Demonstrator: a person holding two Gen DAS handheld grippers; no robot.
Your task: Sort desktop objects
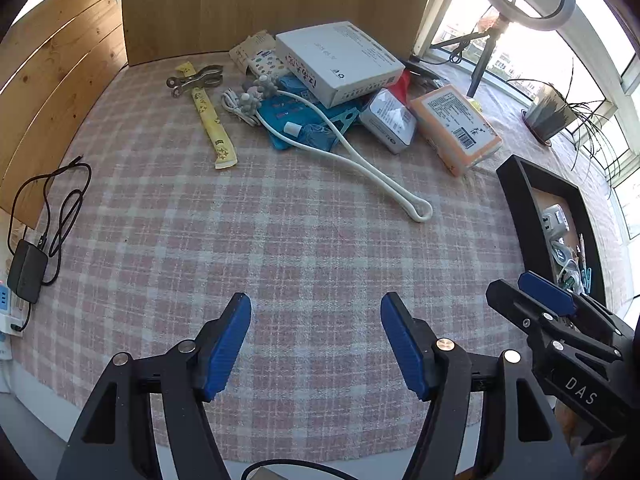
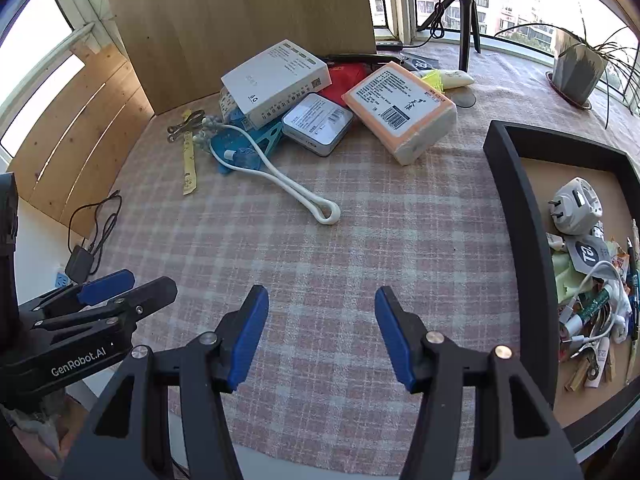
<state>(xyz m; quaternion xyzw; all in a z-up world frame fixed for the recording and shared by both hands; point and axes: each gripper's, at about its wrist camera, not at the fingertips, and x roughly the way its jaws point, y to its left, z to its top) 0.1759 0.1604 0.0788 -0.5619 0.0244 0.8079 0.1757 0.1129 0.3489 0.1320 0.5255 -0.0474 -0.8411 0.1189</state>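
Note:
A pile of desk objects lies at the far side of the checked cloth: a white box (image 1: pixel 340 60) (image 2: pixel 276 78), a silver tin (image 1: pixel 388 120) (image 2: pixel 318 122), an orange tissue pack (image 1: pixel 456 128) (image 2: pixel 402 110), a white looped cord (image 1: pixel 360 160) (image 2: pixel 288 184), a yellow sachet (image 1: pixel 212 120) (image 2: pixel 189 164) and a metal clip (image 1: pixel 196 79) (image 2: pixel 186 122). A black tray (image 1: pixel 520 200) (image 2: pixel 516 208) on the right holds several small items. My left gripper (image 1: pixel 316 344) is open and empty above the cloth. My right gripper (image 2: pixel 322 332) is open and empty beside it.
A black adapter with cable (image 1: pixel 28 268) (image 2: pixel 80 260) lies at the left edge. Wooden panels (image 1: pixel 260 0) (image 2: pixel 240 12) stand behind and to the left. A tripod (image 2: pixel 466 20) and a potted plant (image 1: pixel 552 112) (image 2: pixel 580 72) stand at the far right.

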